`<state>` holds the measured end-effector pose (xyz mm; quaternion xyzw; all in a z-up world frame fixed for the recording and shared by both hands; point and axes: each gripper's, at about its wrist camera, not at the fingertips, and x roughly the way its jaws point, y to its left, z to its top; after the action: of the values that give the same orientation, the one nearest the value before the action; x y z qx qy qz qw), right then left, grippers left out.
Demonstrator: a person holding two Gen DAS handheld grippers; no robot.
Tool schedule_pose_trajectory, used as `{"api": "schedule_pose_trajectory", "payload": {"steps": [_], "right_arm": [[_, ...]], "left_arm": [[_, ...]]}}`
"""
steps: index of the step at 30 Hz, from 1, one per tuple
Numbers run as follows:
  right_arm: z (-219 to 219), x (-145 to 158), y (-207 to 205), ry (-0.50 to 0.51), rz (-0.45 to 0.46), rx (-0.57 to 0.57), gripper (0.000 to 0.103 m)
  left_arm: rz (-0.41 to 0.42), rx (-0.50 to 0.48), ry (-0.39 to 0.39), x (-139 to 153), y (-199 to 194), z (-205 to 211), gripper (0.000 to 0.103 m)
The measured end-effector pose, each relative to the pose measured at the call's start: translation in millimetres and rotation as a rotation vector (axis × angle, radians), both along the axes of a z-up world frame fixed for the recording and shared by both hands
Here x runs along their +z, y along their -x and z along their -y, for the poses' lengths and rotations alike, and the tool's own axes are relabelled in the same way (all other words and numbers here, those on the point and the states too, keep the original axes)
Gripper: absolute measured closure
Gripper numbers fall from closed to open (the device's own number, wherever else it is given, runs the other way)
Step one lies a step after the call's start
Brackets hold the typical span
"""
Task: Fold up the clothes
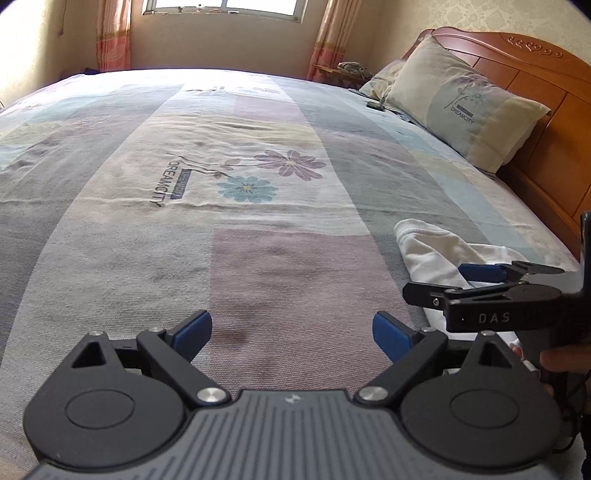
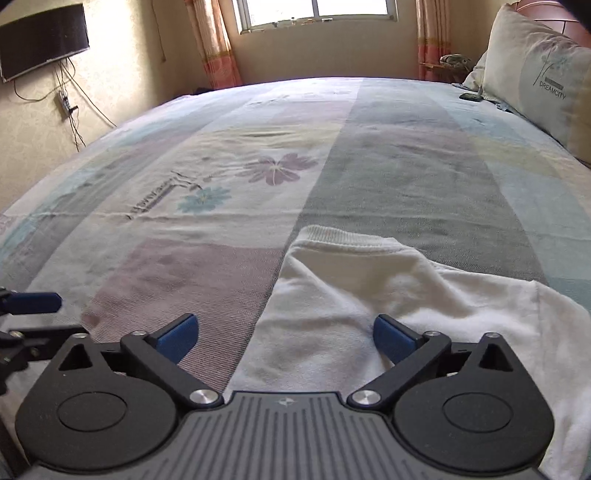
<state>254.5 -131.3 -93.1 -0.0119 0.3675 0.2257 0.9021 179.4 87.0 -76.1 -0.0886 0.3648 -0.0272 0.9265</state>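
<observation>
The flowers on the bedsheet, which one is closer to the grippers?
The blue flower. It sits nearer the grippers, below and left of the purple flower.

Patchwork bedspread [image 1: 258,258] covers the bed directly beneath and ahead of the claw, printed with a purple flower [image 1: 290,164], a blue flower [image 1: 246,189] and lettering. Pillow [image 1: 465,107] leans against the wooden headboard [image 1: 535,92], far ahead to the right. Small dark object [image 2: 471,97] lies on the bedspread just beside the pillow; identity unclear. Window [image 2: 317,11] with curtains [image 2: 216,44] straight ahead. Wall-mounted screen [image 2: 44,40], cables below it, far left.
</observation>
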Motion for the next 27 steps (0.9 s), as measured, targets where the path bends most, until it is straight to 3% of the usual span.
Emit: {"api": "schedule_pose_trajectory", "payload": {"steps": [3,6,11,13,20,27], "right_arm": [[-8.9,7.9,4.1,0.035,0.014,-0.010,0.000],[-8.4,23.3,21.6,-0.070,0.064,0.049,0.000],[-22.4,-0.2,11.5,-0.025,0.009,0.067,0.000],[-21.4,8.0,14.1,-0.026,-0.003,0.073,0.000],[49.9,42.1,44.4,-0.049,0.049,-0.088,0.000],[107.9,13.7,45.3,-0.055,-0.053,-0.238,0.001]], "left_arm": [[0.002,0.017,0.003,-0.6,-1.9,-4.6,0.009],[0.003,0.033,0.004,-0.1,-4.0,-6.4,0.009],[0.008,0.017,-0.014,5.6,3.5,-4.1,0.009],[0.017,0.024,-0.012,9.4,4.8,-4.7,0.009],[0.031,-0.017,-0.010,16.8,7.8,9.2,0.009],[0.043,-0.049,-0.033,27.4,14.0,24.7,0.009]]}}
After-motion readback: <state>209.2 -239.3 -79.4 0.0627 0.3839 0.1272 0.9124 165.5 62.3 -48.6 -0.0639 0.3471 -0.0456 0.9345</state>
